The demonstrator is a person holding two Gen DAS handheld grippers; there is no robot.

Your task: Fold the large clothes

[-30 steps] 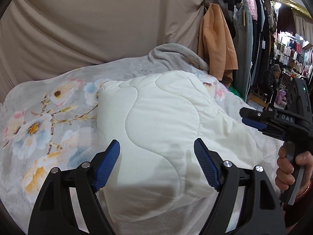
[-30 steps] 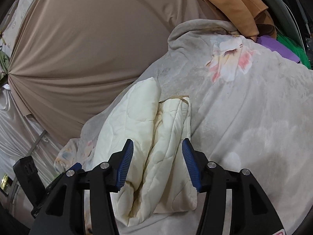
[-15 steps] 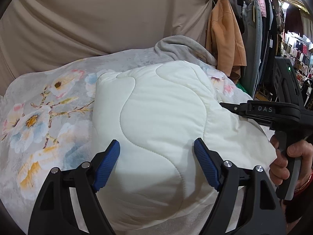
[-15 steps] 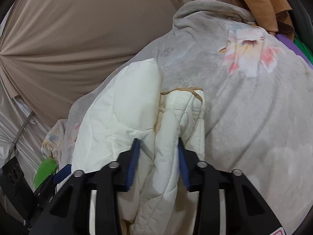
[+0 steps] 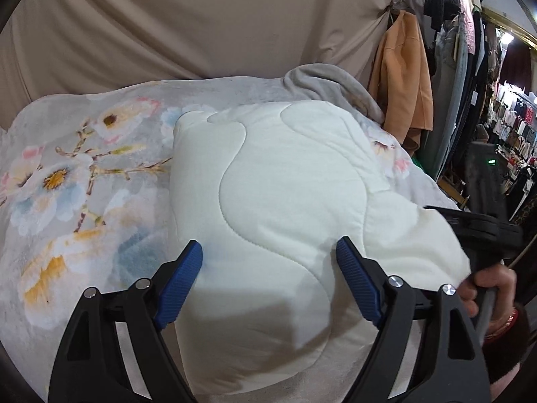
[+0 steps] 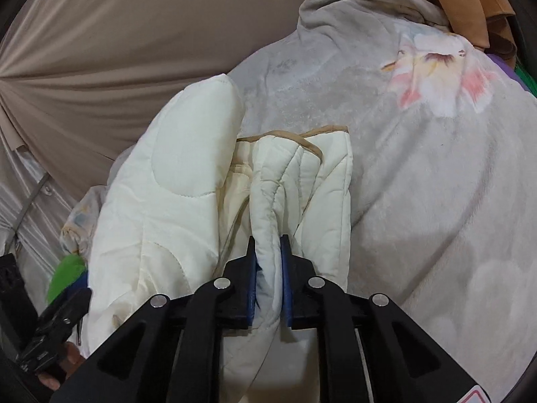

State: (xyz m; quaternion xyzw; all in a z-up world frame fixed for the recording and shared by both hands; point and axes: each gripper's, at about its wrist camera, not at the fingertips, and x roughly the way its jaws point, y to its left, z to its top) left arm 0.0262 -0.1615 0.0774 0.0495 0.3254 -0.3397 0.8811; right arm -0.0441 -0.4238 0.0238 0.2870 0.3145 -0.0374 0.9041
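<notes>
A cream quilted garment [image 5: 275, 208] lies folded into a thick bundle on a floral grey blanket [image 5: 77, 174]. My left gripper [image 5: 268, 278] is open just above the bundle's near part, holding nothing. In the right wrist view the bundle's stacked layers with tan trim [image 6: 288, 174] show edge-on. My right gripper [image 6: 268, 268] is shut on a middle layer of the cream garment. The right gripper also shows in the left wrist view [image 5: 483, 225] at the bundle's right edge.
A beige curtain [image 5: 201, 23] hangs behind the blanket-covered surface. An orange coat [image 5: 402, 77] and several dark clothes hang at the right. The blanket [image 6: 436, 168] spreads wide to the right of the bundle. The left gripper's body [image 6: 43, 329] sits at the bundle's left.
My right gripper moved in and closed on a layer of the cream garment. The left gripper stayed open and shifted slightly closer over the bundle.
</notes>
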